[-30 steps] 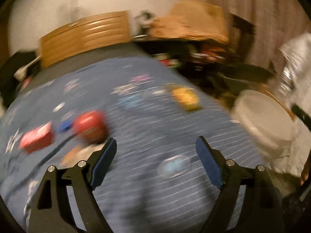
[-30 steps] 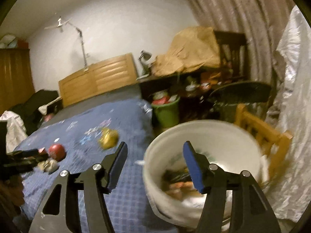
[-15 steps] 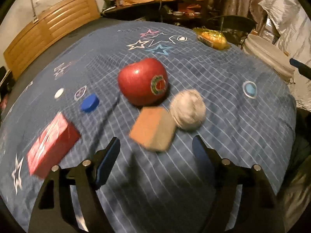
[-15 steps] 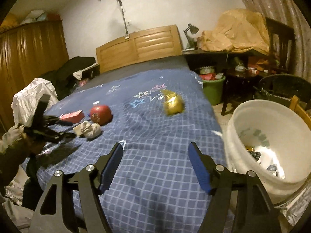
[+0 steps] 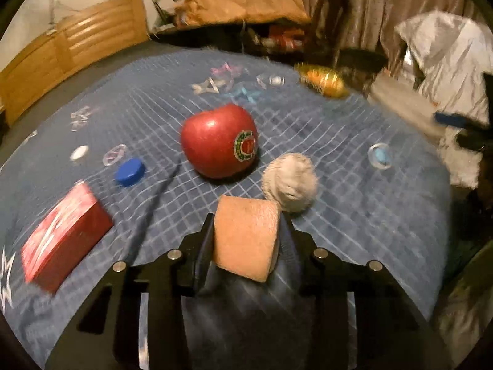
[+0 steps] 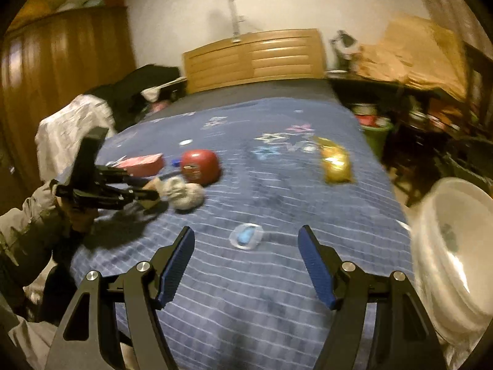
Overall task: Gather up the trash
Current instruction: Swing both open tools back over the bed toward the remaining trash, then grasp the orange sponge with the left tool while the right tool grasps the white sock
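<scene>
My left gripper [image 5: 246, 234] is shut on a tan sponge-like block [image 5: 246, 240] on the blue bedspread [image 5: 354, 209]. Just beyond it lie a crumpled grey-white wad [image 5: 289, 185] and a red apple with a sticker [image 5: 220, 140]. A red box [image 5: 61, 234], a blue bottle cap [image 5: 131, 171] and a yellow wrapper [image 5: 323, 80] also lie on the bed. My right gripper [image 6: 246, 265] is open and empty above the bed's near end, with a small clear-and-blue item [image 6: 245, 236] ahead of it. The white bucket [image 6: 453, 246] stands at its right.
The wooden headboard [image 6: 255, 58] is at the far end. A wardrobe [image 6: 58, 71] and piled clothes [image 6: 74, 129] are on the left of the right wrist view. A cluttered desk and a green bin [image 6: 374, 132] stand to the right of the bed.
My left gripper moved forward and closed on the tan block. My right gripper swung left, away from the bucket and over the bed.
</scene>
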### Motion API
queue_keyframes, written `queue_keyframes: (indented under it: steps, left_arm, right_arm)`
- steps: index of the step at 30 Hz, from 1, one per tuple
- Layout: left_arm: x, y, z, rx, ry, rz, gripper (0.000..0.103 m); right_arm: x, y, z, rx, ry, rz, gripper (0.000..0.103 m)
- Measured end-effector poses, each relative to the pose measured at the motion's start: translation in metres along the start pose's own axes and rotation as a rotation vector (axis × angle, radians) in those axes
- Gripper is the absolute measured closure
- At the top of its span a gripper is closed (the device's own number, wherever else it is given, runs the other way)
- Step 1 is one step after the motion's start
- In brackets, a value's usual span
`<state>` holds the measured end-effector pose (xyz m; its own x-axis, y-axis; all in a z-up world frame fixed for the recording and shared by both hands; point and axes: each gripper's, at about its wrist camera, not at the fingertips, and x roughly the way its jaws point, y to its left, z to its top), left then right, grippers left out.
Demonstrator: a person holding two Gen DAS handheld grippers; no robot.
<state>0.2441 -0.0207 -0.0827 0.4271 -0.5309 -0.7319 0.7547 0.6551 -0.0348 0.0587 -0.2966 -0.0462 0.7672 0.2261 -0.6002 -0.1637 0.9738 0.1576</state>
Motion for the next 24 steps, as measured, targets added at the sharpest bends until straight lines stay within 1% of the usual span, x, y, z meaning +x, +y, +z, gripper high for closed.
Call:
queue_keyframes:
  steps: [3,4,6,7,8,10,11,13,14,15,16,17,18,19,22,24]
  left_arm:
    - [-0.041,-0.005,-0.016,-0.046,-0.050,0.048,0.064]
    - [-0.057,-0.008,-0.025,-0.060,-0.054,0.081,0.064]
    - [-0.072,-0.011,-0.035,-0.074,-0.035,0.147,0.064]
    - [-0.076,-0.012,-0.039,-0.085,-0.027,0.164,0.064]
    - [-0.079,-0.012,-0.044,-0.105,-0.013,0.180,0.063]
    - [-0.077,-0.010,-0.052,-0.135,0.021,0.210,0.063]
    - [-0.073,-0.010,-0.056,-0.141,0.034,0.223,0.063]
    - [-0.063,-0.004,-0.064,-0.174,0.056,0.248,0.061]
    - [-0.055,0.001,-0.067,-0.200,0.066,0.257,0.061]
    - [-0.050,0.004,-0.070,-0.221,0.069,0.263,0.061]
    - [-0.047,0.008,-0.074,-0.245,0.062,0.268,0.060]
    - [-0.047,0.008,-0.077,-0.255,0.050,0.274,0.059]
    - [-0.047,0.009,-0.077,-0.265,0.036,0.280,0.055]
    - [-0.047,0.010,-0.079,-0.280,0.024,0.284,0.050]
    - [-0.051,0.010,-0.083,-0.311,-0.002,0.289,0.049]
    - [-0.057,0.005,-0.085,-0.309,-0.018,0.291,0.046]
  right_arm:
    - [0.025,0.025,0.011,-0.075,0.028,0.077,0.032]
    - [0.034,0.032,0.015,-0.092,0.037,0.100,0.032]
    - [0.061,0.048,0.027,-0.122,0.061,0.145,0.032]
    - [0.074,0.054,0.031,-0.128,0.074,0.164,0.032]
    - [0.091,0.059,0.035,-0.135,0.097,0.181,0.032]
    - [0.122,0.070,0.041,-0.154,0.138,0.179,0.032]
    - [0.143,0.076,0.044,-0.168,0.172,0.177,0.033]
    - [0.167,0.081,0.045,-0.183,0.208,0.159,0.034]
    - [0.182,0.083,0.046,-0.178,0.246,0.151,0.037]
    - [0.191,0.084,0.046,-0.170,0.271,0.152,0.046]
    - [0.200,0.084,0.045,-0.162,0.297,0.151,0.050]
    - [0.207,0.083,0.044,-0.154,0.315,0.145,0.051]
    - [0.208,0.083,0.044,-0.150,0.310,0.149,0.054]
    - [0.208,0.083,0.044,-0.148,0.302,0.152,0.055]
    - [0.202,0.083,0.044,-0.148,0.272,0.149,0.058]
    - [0.189,0.082,0.044,-0.134,0.232,0.157,0.058]
